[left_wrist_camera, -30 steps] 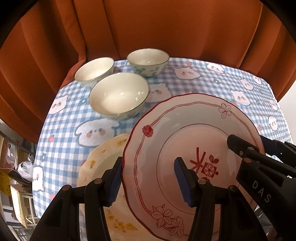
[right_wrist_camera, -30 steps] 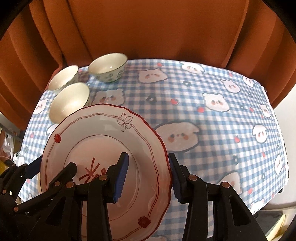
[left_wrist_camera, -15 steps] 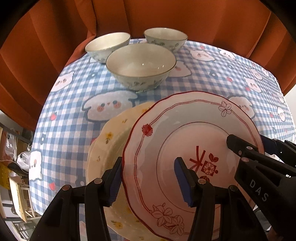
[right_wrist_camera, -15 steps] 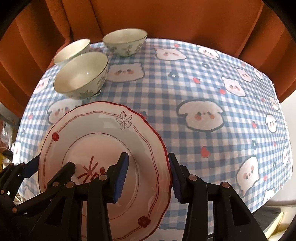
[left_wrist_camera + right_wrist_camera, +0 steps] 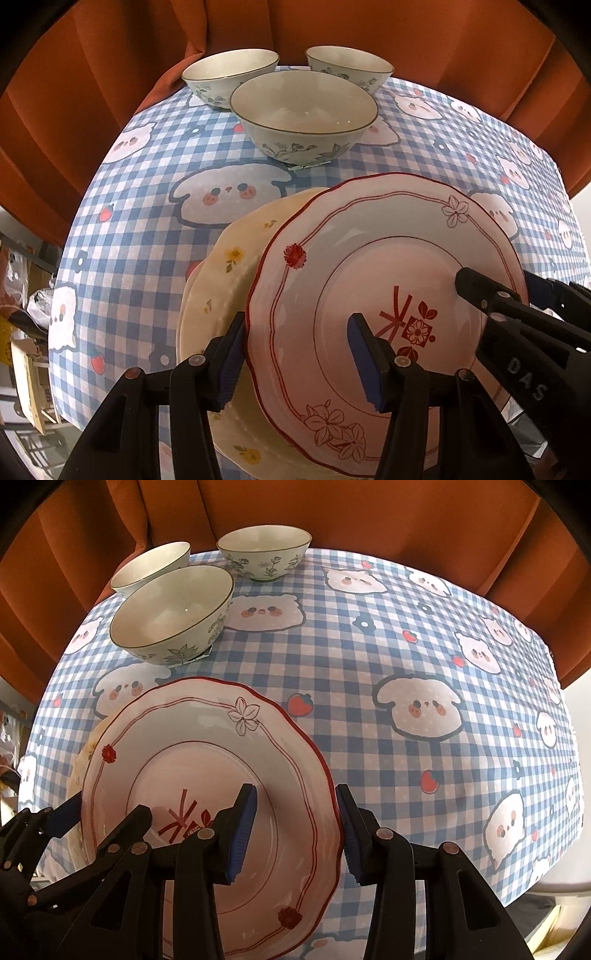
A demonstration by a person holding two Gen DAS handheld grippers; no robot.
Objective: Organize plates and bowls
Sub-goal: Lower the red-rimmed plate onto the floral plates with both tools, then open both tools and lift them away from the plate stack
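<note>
**Red plate held by both grippers above yellow plate, stacking pending**

The red-rimmed plate (image 5: 388, 295) is carried face up, gripped at opposite edges. The left gripper (image 5: 295, 354) is placed over the plate's left rim, one blue pad under the edge and one on the inner face; the fingers are set at a medium gap, straddling the rim, and actual pad contact cannot be told for sure. The right gripper (image 5: 293, 827) straddles the right rim the same way, fingers narrow to medium, apparently clamped on the edge. In the left view the right gripper's black body is seen over the plate's far right side.

The key relation: the yellow floral plate (image 5: 225, 280) lies on the checked tablecloth (image 5: 155, 221) directly below and slightly left of the held plate, partly covered by it. The overlap is not centred; the red plate is offset to the right. A small shift left plus a lowering is judged to be needed before release. Both grippers are equally near; neither is free.

The plate is round, so no long axis is given; it is tilted, its left edge seemingly lower, the printed red motif pointing toward the holder.

Three bowls (image 5: 303, 114) stand well apart at the table's far left, untouched, not yet nested.
</note>
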